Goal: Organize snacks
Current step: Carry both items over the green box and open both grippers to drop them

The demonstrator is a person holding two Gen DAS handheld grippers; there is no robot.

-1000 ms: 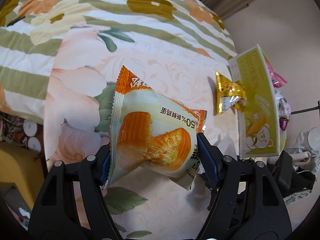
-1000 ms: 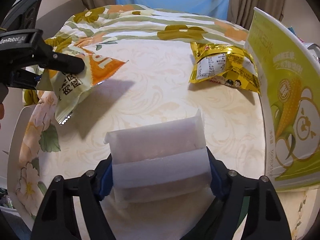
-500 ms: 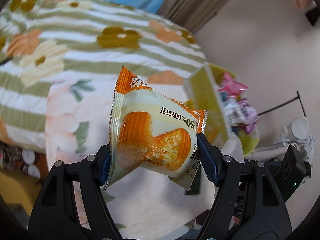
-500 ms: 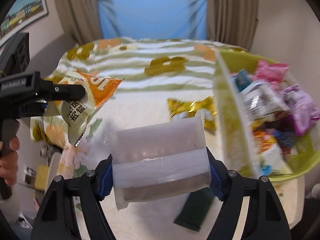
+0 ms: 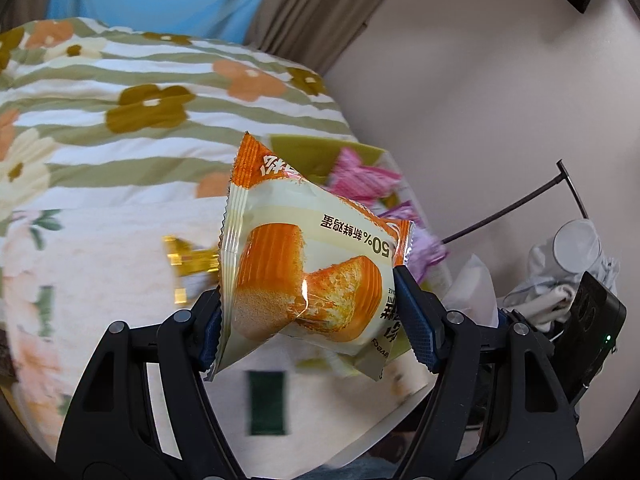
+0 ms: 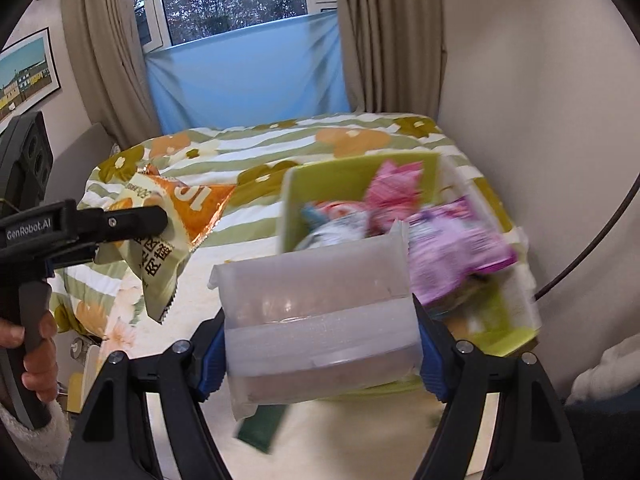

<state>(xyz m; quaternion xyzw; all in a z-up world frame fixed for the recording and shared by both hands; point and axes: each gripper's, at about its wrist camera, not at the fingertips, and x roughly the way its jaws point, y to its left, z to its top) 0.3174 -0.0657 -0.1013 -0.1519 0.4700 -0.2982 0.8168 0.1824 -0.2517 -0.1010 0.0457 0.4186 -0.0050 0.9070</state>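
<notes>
A bed under a green-striped floral quilt [image 6: 280, 148] is filling the background, with a cream patterned table [image 5: 100, 280] lying in front of it. On the table's far right side a yellow-green snack box [image 6: 344, 178] is standing, crowded with pink and purple packets. The right gripper [image 6: 320, 344] is holding a frosted white snack pack [image 6: 316, 320] above the table, just in front of the box; its jaws are standing about half open, both blue pads pressing on the pack's sides. The left gripper [image 5: 308, 320] is clamping an orange-and-cream cake packet [image 5: 304, 264] in mid-air, jaws likewise set midway, pads squeezing its edges. A gold packet [image 5: 188, 260] is lying on the table behind it, and a dark green sachet [image 5: 266, 408] is lying nearer the table's front edge.
</notes>
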